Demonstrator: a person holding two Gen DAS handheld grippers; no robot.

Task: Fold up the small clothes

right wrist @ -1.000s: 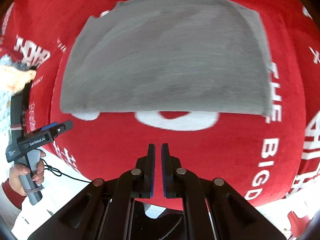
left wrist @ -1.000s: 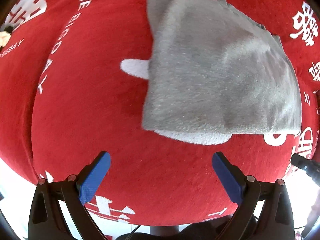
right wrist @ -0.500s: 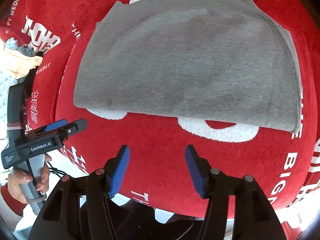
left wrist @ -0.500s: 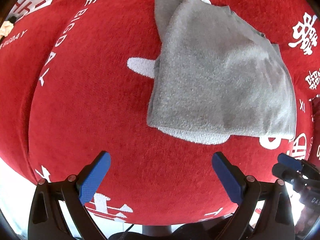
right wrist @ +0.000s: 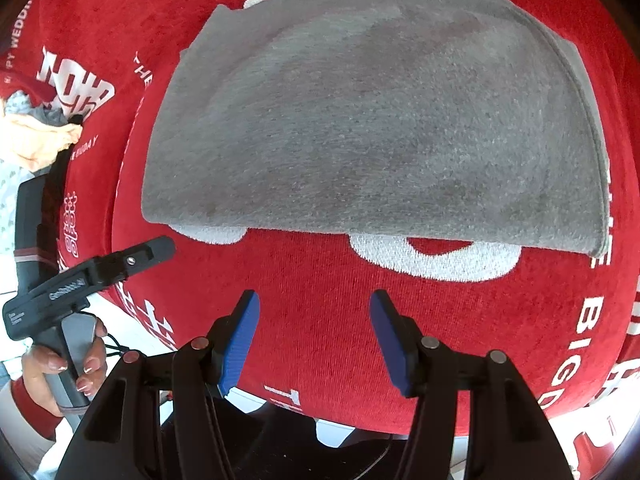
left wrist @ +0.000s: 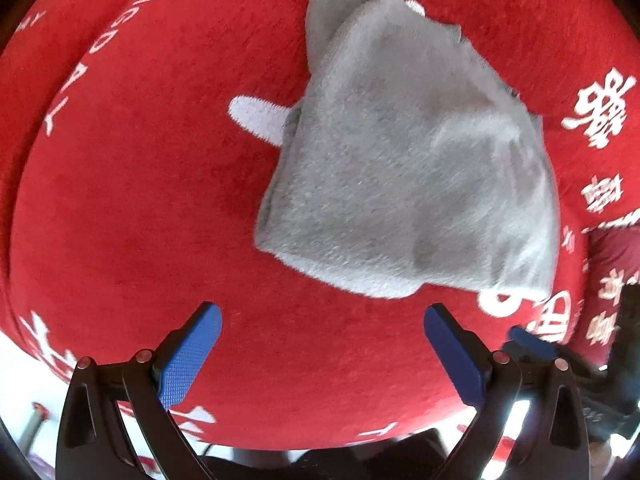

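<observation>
- The red cloth (right wrist: pixel 304 312), printed with white lettering, is spread over the work surface so that a flat, soft bed is provided for folding.
- The grey garment (right wrist: pixel 380 128) is laid flat near the middle of the red cloth, folded into layers with its folded edge towards both grippers; the folding is judged to be well advanced.
- The left gripper (left wrist: pixel 320 344) is held above the cloth, short of the garment's near edge. Its jaws are spread wide and nothing is held between them, so that an edge can be taken next.
- The right gripper (right wrist: pixel 312 336) is likewise held clear of the garment, its jaws parted and empty.
- A heap of other small clothes (right wrist: pixel 36 136) is seen at the far left, apparently awaiting folding.
</observation>
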